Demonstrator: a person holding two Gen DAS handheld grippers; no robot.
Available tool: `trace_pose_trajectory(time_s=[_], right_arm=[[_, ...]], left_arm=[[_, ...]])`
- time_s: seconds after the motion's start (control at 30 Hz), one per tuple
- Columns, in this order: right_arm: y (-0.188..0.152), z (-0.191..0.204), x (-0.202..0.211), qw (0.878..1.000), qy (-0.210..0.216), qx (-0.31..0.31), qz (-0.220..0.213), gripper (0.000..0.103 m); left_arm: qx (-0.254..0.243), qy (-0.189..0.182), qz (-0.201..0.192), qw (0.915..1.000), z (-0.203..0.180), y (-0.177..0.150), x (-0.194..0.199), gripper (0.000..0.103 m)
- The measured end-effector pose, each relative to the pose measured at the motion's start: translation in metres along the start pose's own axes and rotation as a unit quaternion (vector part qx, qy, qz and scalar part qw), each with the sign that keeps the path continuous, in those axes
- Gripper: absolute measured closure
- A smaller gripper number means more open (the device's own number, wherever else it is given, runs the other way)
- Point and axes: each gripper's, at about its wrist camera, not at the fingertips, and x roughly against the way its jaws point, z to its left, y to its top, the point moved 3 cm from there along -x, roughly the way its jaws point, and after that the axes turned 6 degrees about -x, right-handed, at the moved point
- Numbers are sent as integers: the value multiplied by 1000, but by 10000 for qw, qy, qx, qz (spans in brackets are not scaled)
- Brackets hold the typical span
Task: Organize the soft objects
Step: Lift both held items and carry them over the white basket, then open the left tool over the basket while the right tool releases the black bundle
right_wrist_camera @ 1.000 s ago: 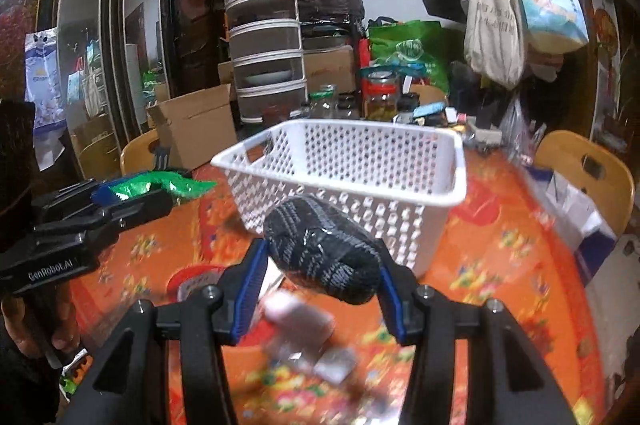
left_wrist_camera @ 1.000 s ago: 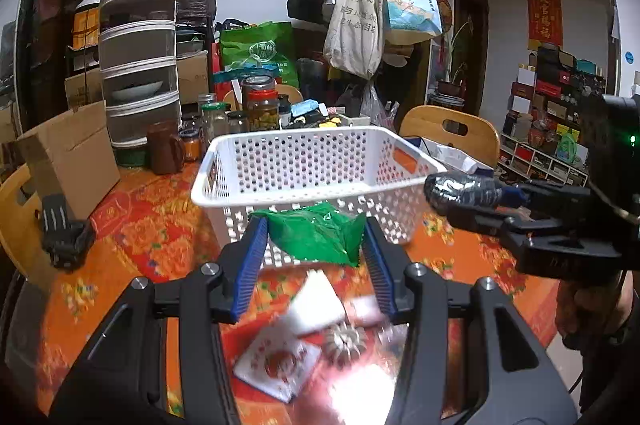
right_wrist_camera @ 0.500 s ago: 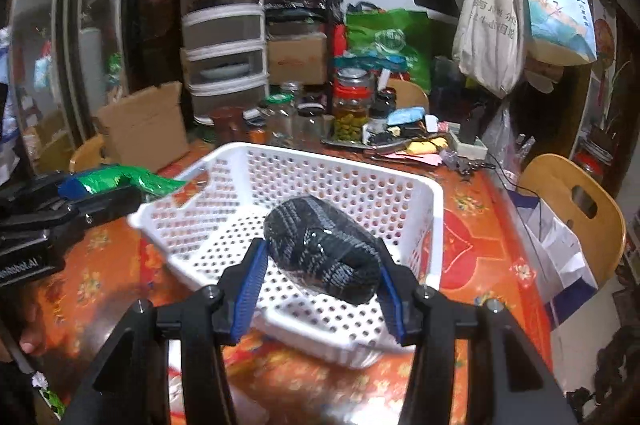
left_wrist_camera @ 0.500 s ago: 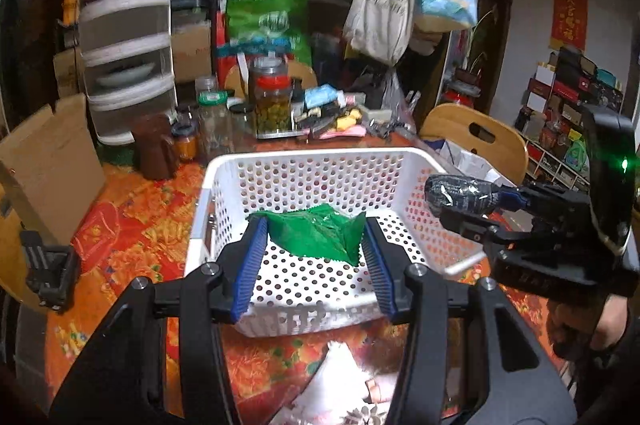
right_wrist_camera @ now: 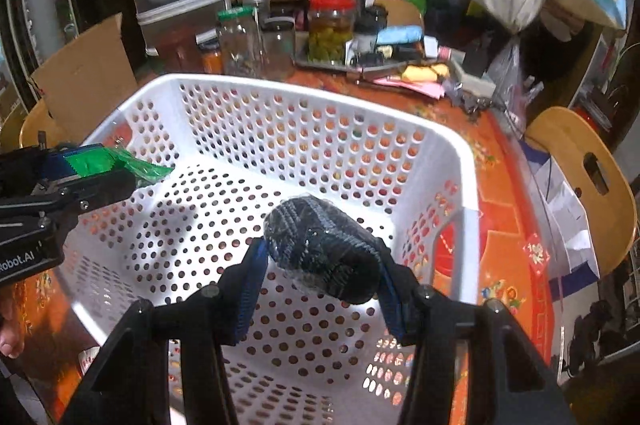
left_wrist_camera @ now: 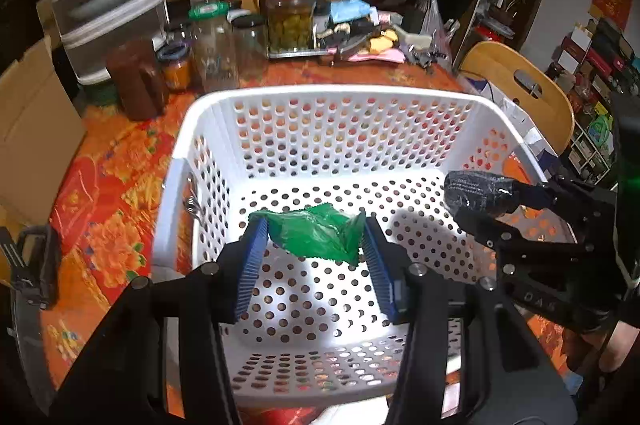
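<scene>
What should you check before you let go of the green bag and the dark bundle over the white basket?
1. Green bag gripped by left gripper: ok.
2. Dark bundle gripped by right gripper: ok.
3. Both grippers over the white basket: ok.
4. Basket floor free below: ok, nothing lies there.
5. Grippers apart from each other: ok.
6. Height above the basket floor: cannot tell.

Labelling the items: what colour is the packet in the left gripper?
Green packet; clearest in the left wrist view.
</scene>
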Motion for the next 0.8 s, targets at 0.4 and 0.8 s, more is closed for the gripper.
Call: trace_pose_trajectory(time_s=[0.4,0.8], right_arm=[[1,11,-15,9990,-276,269,238,50],[-1,12,3,9995,-205,235,-110,26]], left_arm=[[-10,-58,176,9998,-1,-4,-23,53],[-64,-227,-136,9996,-10,-3,0,27]])
